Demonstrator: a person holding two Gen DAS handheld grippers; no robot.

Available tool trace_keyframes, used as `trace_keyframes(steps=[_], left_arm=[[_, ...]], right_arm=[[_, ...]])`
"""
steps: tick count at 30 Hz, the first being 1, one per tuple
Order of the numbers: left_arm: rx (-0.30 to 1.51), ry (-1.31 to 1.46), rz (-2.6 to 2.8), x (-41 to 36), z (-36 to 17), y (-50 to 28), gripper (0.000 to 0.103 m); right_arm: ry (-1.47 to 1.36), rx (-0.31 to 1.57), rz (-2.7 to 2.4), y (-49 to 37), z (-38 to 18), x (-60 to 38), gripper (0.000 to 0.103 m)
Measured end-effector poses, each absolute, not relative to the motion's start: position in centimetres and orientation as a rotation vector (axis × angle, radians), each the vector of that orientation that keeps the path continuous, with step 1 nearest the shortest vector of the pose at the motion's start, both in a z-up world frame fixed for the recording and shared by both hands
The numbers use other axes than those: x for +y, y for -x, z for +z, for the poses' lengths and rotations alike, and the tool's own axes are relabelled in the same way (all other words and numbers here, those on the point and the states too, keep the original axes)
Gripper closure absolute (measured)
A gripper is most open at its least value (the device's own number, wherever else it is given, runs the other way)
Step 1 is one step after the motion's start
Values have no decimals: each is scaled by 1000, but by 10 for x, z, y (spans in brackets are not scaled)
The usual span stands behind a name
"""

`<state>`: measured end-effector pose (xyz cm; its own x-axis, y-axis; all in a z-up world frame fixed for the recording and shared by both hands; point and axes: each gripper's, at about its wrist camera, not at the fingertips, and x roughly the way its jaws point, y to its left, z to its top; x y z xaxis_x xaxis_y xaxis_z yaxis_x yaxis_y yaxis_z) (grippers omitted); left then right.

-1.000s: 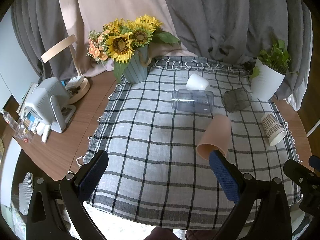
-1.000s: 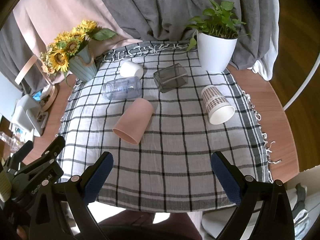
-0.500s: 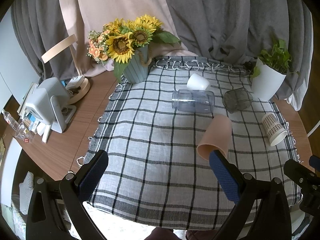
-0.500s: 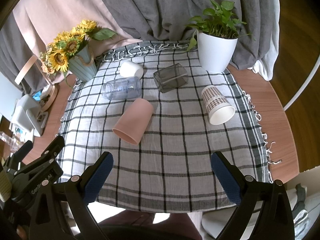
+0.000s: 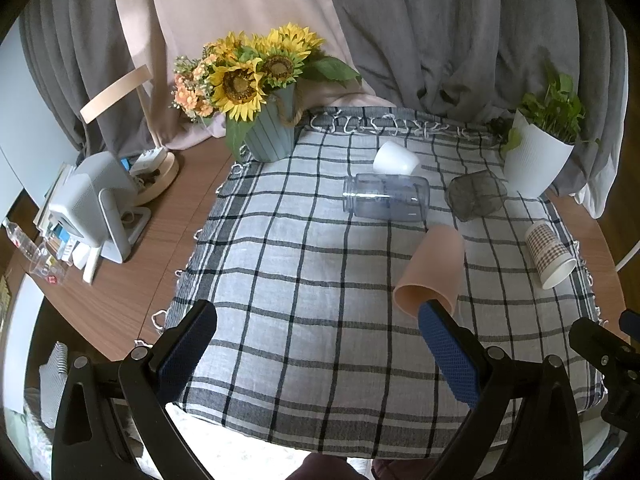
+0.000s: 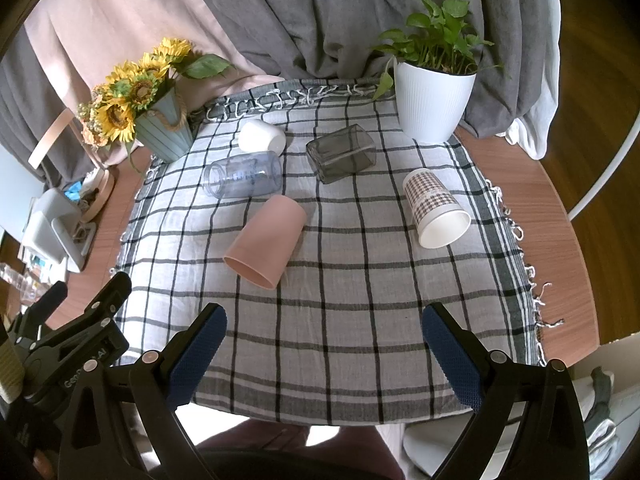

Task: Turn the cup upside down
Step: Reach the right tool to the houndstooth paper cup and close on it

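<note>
Left wrist view: the left gripper (image 5: 316,344) is held low over the near edge of the round wooden table (image 5: 132,280), its blue-padded jaws spread wide and holding nothing. Five vessels are seen lying on their sides on the grey checked tablecloth (image 5: 288,264), judged to have been laid out for turning over. The pink plastic cup (image 5: 430,270) lies nearest, mouth toward the near edge, just beyond the right-hand jaw. Behind it lie a clear bluish plastic jar (image 5: 386,197), a small white cup (image 5: 396,159) and a smoky grey square glass (image 5: 476,196); a checked paper cup (image 5: 550,251) lies near the right edge. A sunflower bouquet in a blue-green ribbed pot (image 5: 256,96) stands at the far left corner of the cloth.

Right wrist view: the right gripper (image 6: 324,346) is likewise held over the near edge, jaws wide and empty. The pink plastic cup (image 6: 266,240) lies left of centre, untouched. A white-potted green plant (image 6: 434,92) stands at the far right. Partial lettering beginning "Gen" is made out on the left gripper's body; the rest cannot be read.
</note>
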<state>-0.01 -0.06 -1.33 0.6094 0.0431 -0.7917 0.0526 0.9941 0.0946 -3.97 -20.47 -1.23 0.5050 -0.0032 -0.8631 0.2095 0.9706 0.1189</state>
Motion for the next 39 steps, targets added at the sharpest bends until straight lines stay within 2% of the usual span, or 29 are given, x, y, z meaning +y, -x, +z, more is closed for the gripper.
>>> trace_keyframes(steps=[10,23,39], left_arm=[[942,-144,-30,-26,-18,-6,0],[991,-159,-65,-109,-31,-43,0],[1063,-225,-15,-182,-74,-102,0]], right_arm=[[-221,1032,-144,37,-15,-212,4],[-256,1039,-247,1,-23,-296,4],[-229,1229,-174,-86,-92,-360,5]])
